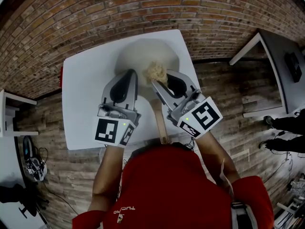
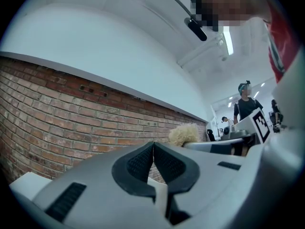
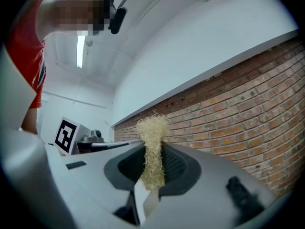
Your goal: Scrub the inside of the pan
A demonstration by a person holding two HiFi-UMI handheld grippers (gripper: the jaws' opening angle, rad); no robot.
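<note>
Your right gripper [image 3: 153, 152] is clamped on a straw-coloured fibre scrubber [image 3: 151, 128], whose tuft sticks out past its tips. Your left gripper [image 2: 153, 150], just beside it, is pressed together on nothing. The pale pan [image 1: 136, 51] lies below both tips on the white table [image 1: 81, 104], its wooden handle [image 1: 159, 123] running back between the grippers.

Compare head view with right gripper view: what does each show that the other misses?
Head view only: the white table, the pale pan on it and the pan's wooden handle. Right gripper view only: a close look at the right gripper, its jaws pinched on the straw-coloured scrubber, plus a ceiling light. Shared: the scrubber, the brick wall and the left gripper.
</note>
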